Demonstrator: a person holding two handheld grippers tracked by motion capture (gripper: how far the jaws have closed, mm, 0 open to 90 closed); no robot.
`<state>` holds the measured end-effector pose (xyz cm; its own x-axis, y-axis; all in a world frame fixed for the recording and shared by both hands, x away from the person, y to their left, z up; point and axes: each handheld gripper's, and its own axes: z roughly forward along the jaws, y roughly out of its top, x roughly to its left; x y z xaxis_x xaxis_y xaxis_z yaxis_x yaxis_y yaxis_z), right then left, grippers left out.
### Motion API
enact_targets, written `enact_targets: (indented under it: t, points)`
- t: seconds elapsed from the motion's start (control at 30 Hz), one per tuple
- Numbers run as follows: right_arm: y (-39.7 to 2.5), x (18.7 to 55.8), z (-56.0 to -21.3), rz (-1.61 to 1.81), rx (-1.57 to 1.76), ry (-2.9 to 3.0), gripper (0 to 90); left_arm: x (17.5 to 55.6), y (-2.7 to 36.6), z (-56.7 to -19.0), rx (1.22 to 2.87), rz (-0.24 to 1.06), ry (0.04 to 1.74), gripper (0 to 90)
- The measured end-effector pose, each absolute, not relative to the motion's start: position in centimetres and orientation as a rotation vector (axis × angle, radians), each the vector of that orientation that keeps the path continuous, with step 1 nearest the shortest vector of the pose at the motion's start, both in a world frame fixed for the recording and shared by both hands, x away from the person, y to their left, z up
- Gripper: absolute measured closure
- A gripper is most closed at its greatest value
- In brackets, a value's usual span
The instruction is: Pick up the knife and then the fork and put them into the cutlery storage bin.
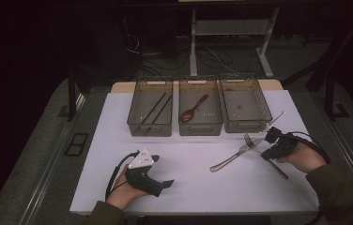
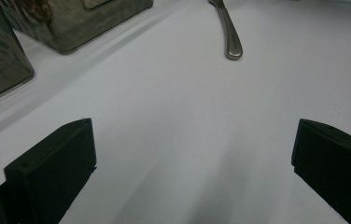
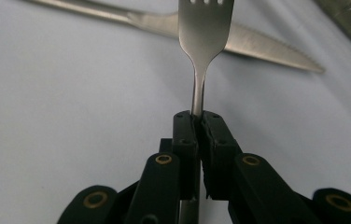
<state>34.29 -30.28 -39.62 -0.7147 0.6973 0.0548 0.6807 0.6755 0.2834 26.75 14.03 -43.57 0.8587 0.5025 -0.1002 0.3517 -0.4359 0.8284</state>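
Note:
My right gripper (image 1: 271,142) (image 3: 197,117) is shut on the neck of a metal fork (image 1: 248,138) (image 3: 205,28), low over the table's right side. The tines point away from the jaws and the handle sticks out behind the hand. A table knife (image 1: 231,159) (image 3: 257,44) lies diagonally on the white table just beyond the fork, under its tines. My left gripper (image 1: 164,184) (image 2: 194,140) rests at the front left, open, with nothing but bare table between its jaws. The knife's handle end (image 2: 232,44) lies well ahead of it.
Three clear bins stand in a row at the back: the left bin (image 1: 149,125) holds chopsticks (image 1: 157,108), the middle bin (image 1: 201,126) a wooden spoon (image 1: 193,110), and the right bin (image 1: 247,124) looks bare. Two bin corners (image 2: 71,28) show ahead of the left gripper.

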Motion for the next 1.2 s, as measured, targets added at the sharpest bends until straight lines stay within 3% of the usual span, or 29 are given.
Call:
enact_targets:
  t: [0.8, 1.2]
  points:
    - [-33.5, 34.2, -37.2, 1.157, 1.247, 2.432, 83.7, 26.7, 14.0, -43.6, 2.067, 0.194, 0.622, 0.0]
    - [-33.9, 35.1, -36.4, 1.271, 1.230, 2.341, 83.7, 26.8, 14.1, -43.6, 2.066, 0.196, 0.624, 0.0]
